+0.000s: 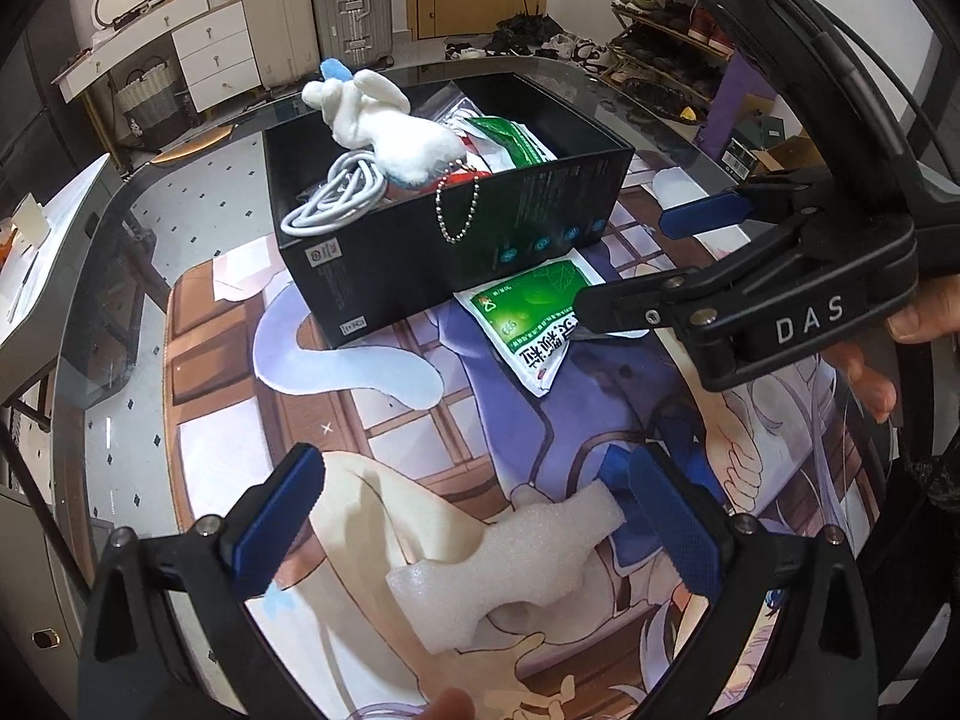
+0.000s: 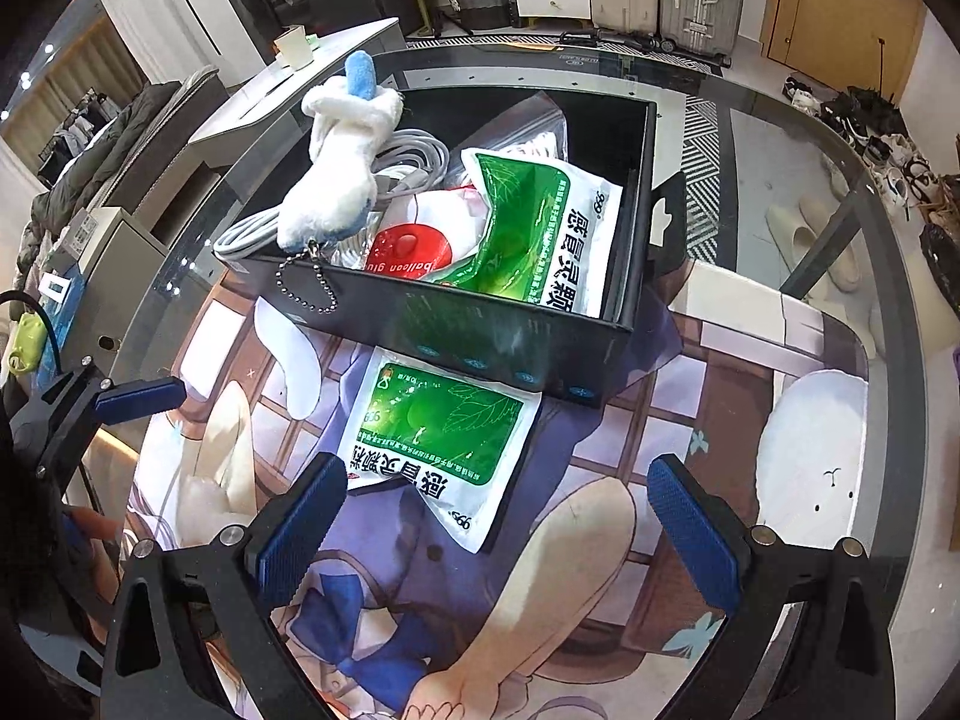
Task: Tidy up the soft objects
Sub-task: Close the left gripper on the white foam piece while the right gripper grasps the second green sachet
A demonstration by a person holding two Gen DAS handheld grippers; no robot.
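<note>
White foam block (image 1: pixel 510 564), irregular and notched, lies on the printed illustrated desk mat (image 1: pixel 420 420) at 6 o'clock in the left wrist view, between the blue-padded fingers of the left gripper (image 1: pixel 480 534). The jaws stand wide apart; the right pad (image 1: pixel 678 534) sits just beside the block's upper end, though contact cannot be confirmed, and the left pad (image 1: pixel 282 516) is well clear.

Step in hand, as judged: grasping the foam for transfer to the open black cardboard box (image 1: pixel 432 264) at 12 o'clock. Centre the block between the pads, close gently across its thicker middle, since foam yields and may slip at the narrow neck, then lift clear of the box wall before release.

The right gripper (image 2: pixel 492 516) hangs over the green-and-white medicine sachet (image 2: pixel 444 438) lying flat on the mat, its far edge against the box wall. Jaws open, holding nothing; the left pad (image 2: pixel 300 522) stands near the sachet's near corner.

Counts: foam blocks, one; green sachets, two, the second (image 2: pixel 540 228) inside the box; white plush toy with blue tip and ball chain (image 2: pixel 336 180), one, draped over the box's 10 o'clock rim; coiled grey cable (image 1: pixel 336 198), one; red round packet (image 2: pixel 408 252), one; clear plastic bag (image 2: pixel 540 126), one; boxes, one; grippers, two. All rests on a glass table (image 1: pixel 120 276).
</note>
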